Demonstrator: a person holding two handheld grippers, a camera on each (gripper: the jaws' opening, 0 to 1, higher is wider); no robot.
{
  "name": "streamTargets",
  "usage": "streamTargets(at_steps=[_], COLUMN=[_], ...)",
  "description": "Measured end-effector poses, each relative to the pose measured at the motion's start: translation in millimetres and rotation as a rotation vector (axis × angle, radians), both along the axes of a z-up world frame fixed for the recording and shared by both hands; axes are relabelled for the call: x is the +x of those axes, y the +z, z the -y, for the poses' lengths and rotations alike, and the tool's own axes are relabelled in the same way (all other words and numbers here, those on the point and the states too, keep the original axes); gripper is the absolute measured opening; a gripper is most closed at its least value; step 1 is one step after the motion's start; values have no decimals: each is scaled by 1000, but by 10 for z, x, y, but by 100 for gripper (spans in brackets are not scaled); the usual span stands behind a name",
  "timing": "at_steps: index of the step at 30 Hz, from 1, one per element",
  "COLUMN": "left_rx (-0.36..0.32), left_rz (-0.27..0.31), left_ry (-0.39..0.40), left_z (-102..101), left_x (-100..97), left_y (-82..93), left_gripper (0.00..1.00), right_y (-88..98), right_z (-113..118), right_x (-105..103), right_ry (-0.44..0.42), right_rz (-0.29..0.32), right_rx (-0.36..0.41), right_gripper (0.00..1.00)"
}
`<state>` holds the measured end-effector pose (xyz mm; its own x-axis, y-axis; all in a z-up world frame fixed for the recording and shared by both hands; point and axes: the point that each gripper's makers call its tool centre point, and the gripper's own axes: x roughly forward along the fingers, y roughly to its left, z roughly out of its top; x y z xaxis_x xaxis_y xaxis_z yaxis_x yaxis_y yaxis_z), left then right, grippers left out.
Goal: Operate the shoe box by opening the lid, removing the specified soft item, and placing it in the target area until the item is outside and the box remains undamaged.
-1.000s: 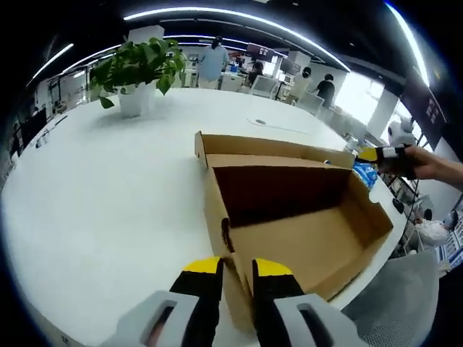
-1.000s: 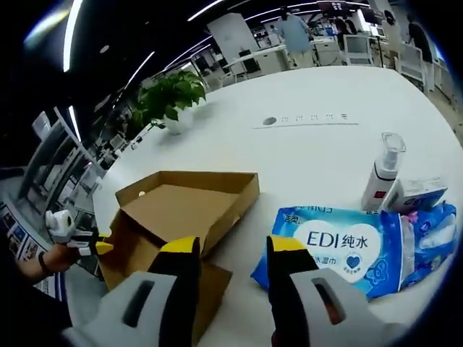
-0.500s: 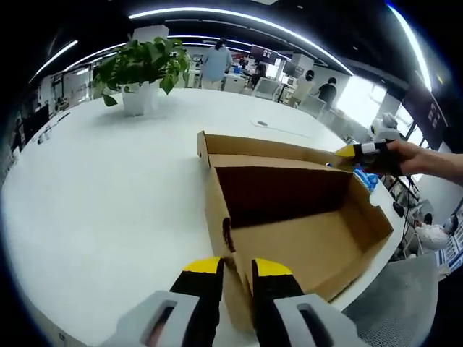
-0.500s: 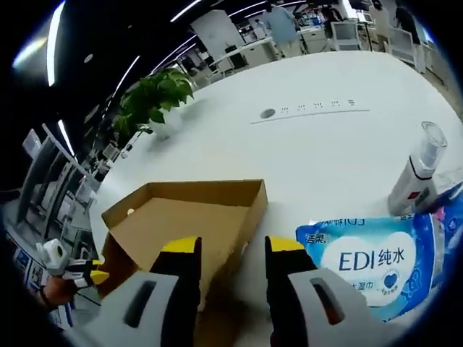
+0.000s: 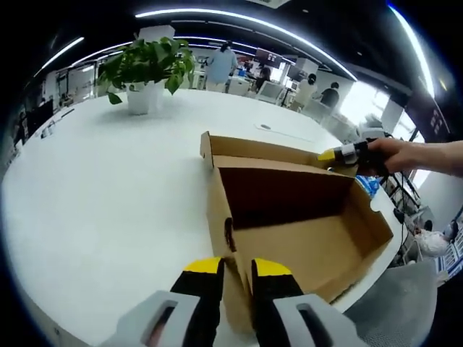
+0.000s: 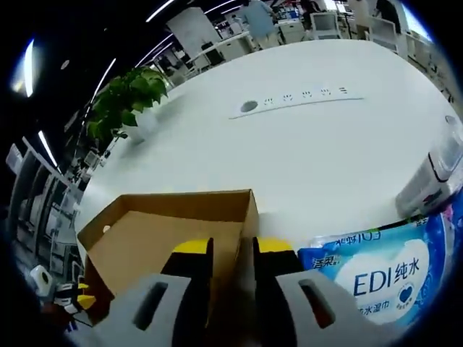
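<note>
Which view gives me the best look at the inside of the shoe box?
The left gripper view: it looks down into the open shoe box, showing its bare floor and dark back wall. The right gripper view shows the shoe box from the opposite side, with only the lid flap and one edge between its jaws.

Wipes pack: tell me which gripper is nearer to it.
Right. The right gripper is at the box wall, with the wipes pack lying just beside it on the table. The left gripper grips the opposite end of the box, with the box between it and the pack.
</note>
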<state>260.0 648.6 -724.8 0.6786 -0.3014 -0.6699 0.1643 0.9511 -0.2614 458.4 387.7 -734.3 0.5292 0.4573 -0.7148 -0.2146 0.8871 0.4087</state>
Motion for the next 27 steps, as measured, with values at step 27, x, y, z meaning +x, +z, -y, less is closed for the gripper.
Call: streamTargets(at_steps=[27], left_rx=[53], left_rz=[-56], left_ry=[75], left_z=[-10], left_x=[46], left_y=[-57], left_gripper=[11], right_y=[501], right_z=[158], right_x=[-4], right_ry=[48], right_rz=[150], right_rx=[-61], right_gripper=[3])
